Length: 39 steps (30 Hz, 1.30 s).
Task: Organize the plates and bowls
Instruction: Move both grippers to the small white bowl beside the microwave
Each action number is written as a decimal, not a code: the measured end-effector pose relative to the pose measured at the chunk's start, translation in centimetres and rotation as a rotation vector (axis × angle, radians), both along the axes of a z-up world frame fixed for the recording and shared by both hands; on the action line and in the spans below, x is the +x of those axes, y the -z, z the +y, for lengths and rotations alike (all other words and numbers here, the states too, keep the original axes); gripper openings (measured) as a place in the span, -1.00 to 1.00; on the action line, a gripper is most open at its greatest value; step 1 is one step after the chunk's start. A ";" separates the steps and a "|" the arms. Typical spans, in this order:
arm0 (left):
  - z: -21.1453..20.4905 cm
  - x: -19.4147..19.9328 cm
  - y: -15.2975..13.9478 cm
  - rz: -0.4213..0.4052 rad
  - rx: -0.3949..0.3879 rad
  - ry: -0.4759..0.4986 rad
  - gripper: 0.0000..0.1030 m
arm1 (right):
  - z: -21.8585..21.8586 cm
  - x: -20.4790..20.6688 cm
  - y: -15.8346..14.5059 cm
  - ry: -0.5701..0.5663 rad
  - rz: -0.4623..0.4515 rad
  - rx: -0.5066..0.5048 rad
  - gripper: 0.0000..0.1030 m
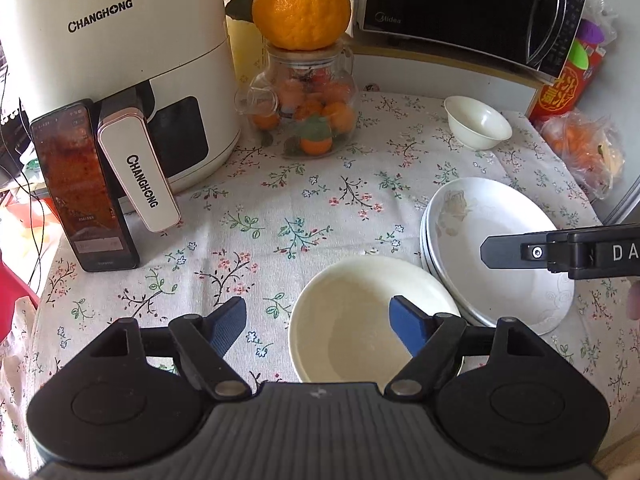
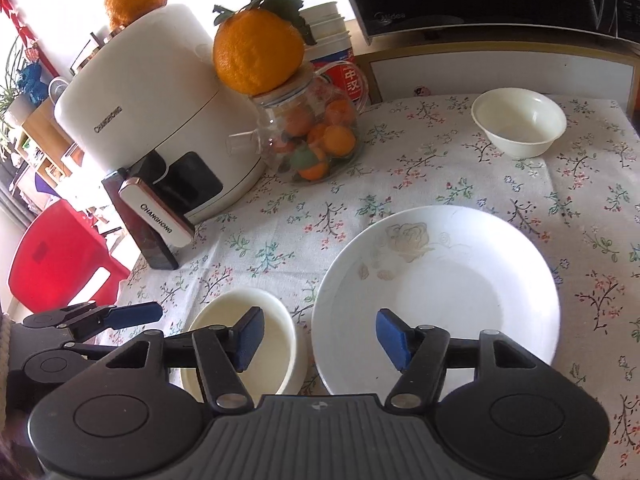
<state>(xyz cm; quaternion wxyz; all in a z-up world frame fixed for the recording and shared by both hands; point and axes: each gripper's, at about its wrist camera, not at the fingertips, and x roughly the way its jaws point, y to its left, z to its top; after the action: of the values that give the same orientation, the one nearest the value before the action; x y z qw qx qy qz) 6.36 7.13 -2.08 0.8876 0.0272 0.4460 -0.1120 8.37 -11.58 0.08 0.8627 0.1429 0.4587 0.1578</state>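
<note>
A stack of white plates (image 1: 496,248) with a faint rose print lies on the floral tablecloth; it also shows in the right wrist view (image 2: 440,280). A cream bowl (image 1: 352,320) sits just left of the stack, also in the right wrist view (image 2: 276,320). A second cream bowl (image 1: 478,120) stands at the back right, also in the right wrist view (image 2: 520,120). My left gripper (image 1: 318,320) is open, its right finger over the near bowl's inside and its left finger outside. My right gripper (image 2: 320,338) is open and empty above the plates' near-left rim.
A white air fryer (image 1: 120,80) with a phone (image 1: 84,188) leaning on it stands at the back left. A glass jar of oranges (image 1: 304,116) with a big orange on top stands behind. A microwave (image 1: 460,4) and bagged fruit (image 1: 584,148) sit at the back right.
</note>
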 end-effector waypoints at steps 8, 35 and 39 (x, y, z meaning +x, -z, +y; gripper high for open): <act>-4.3 3.6 -1.5 -0.013 0.030 0.016 0.79 | -5.3 3.1 0.2 0.169 0.009 0.014 0.53; -17.6 20.1 1.4 0.015 0.141 -0.083 0.94 | -18.7 15.1 5.8 0.518 0.101 0.149 0.65; -19.4 21.9 2.6 0.012 0.135 -0.064 0.87 | -19.2 16.0 6.5 0.513 0.081 0.175 0.63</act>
<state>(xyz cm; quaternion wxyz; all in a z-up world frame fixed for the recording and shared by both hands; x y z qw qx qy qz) 28.24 -12.31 -4.67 0.8842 0.0721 0.4583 -0.0536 24.39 -30.79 -6.44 0.8397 0.3348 0.4263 -0.0328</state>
